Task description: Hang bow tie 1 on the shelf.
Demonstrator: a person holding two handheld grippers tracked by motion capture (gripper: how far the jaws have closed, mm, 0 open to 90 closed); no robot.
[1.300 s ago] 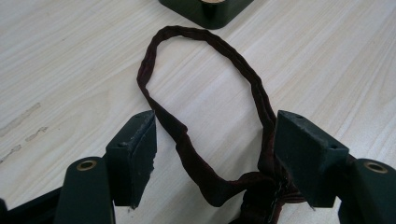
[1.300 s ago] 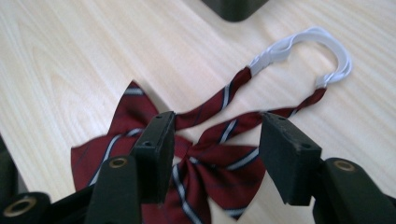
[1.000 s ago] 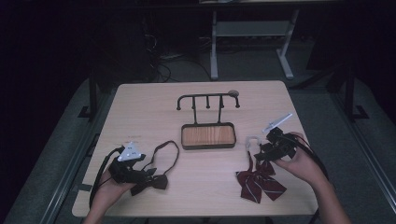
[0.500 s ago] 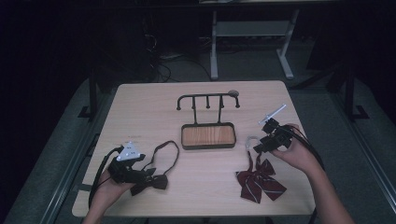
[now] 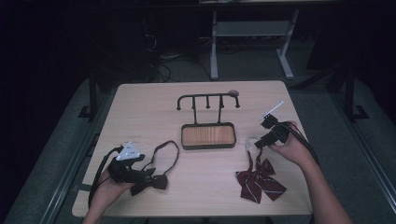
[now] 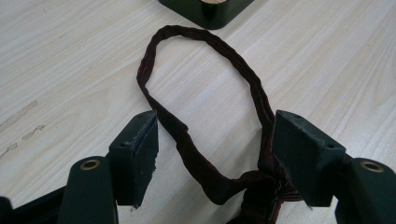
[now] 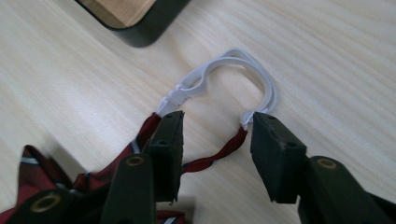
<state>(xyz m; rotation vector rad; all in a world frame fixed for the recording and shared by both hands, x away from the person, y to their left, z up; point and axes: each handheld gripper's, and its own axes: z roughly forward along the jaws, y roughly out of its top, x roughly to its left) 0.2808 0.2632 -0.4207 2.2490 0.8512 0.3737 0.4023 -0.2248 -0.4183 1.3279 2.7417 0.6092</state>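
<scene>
Your left gripper (image 5: 140, 173) rests low at the near left of the table (image 5: 140, 112), and its jaws stand apart, gripping nothing. In the left gripper view the dark bow tie (image 6: 259, 198) lies between those jaws: its knot sits right at the base of the gap, close against the inner face of the jaw on the right, and its thin strap (image 6: 205, 42) runs forward from there as a closed loop lying flat on the wood. The jaw on the left is clear of the strap, with bare table between them. Past the far end of the loop you can see the corner of the black-framed stand base (image 6: 210, 7).

From above, that base (image 5: 208, 136) holds a wooden panel and carries a black rack with short pegs (image 5: 208, 99), and it sits between your two grippers, ahead of both.

Your right gripper (image 5: 257, 143) is at the right side of the table, its jaws open but just now drawing closer together. In the right gripper view they straddle the neck band of the red striped bow tie (image 7: 32, 172): the white elastic loop with its clasp (image 7: 229, 74) lies just beyond the jaw tips, and the red striped cords run back between the jaws toward the bow, which lies at the lower left beside the left-hand jaw. I cannot tell whether the pads touch the band; they aren't pressing it yet.
</scene>
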